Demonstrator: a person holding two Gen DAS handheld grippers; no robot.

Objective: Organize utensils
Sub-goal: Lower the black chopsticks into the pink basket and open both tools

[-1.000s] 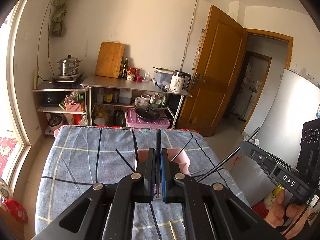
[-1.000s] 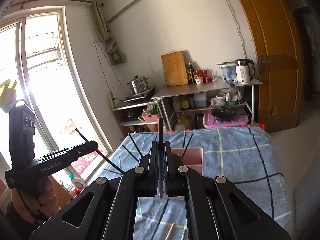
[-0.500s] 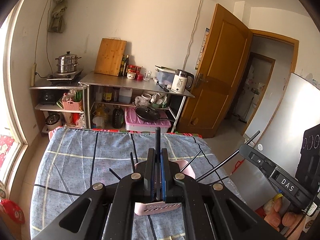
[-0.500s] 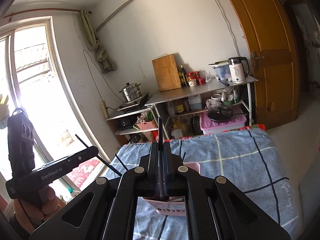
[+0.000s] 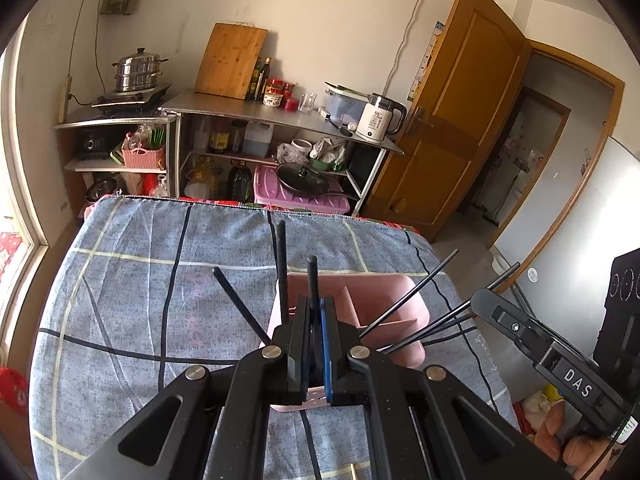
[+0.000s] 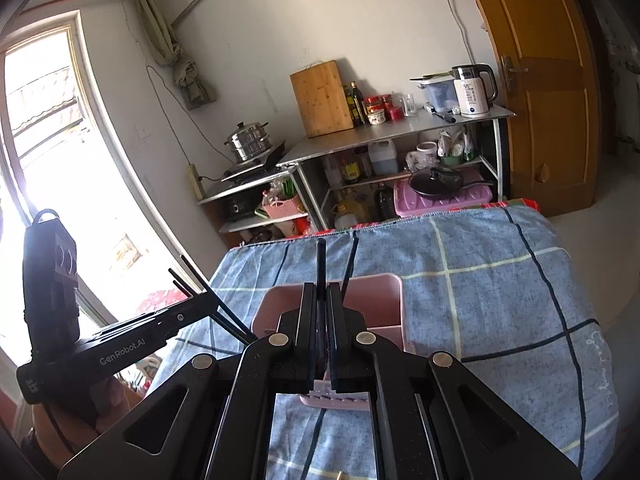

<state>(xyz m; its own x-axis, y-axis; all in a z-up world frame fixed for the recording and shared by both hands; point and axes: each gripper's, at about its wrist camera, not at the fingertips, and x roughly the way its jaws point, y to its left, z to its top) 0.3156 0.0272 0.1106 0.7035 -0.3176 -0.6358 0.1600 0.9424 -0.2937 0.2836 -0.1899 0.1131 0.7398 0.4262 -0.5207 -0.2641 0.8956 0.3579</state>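
Left gripper [image 5: 314, 312] is clamped tight on a black chopstick [image 5: 312, 280] that sticks up at twelve o'clock between its jaws. Right gripper [image 6: 321, 304] is pinched just as narrow on its own black chopstick [image 6: 321, 264], also pointing to twelve. Both hang over the pink utensil holder [image 5: 394, 292], which sits on the blue checked cloth [image 5: 140, 300]. More black chopsticks [image 5: 412, 300] lean out of the holder toward two o'clock in the left view, others toward ten. Beyond, at twelve, a steel shelf [image 6: 400, 128] carries a cutting board [image 6: 322, 98].
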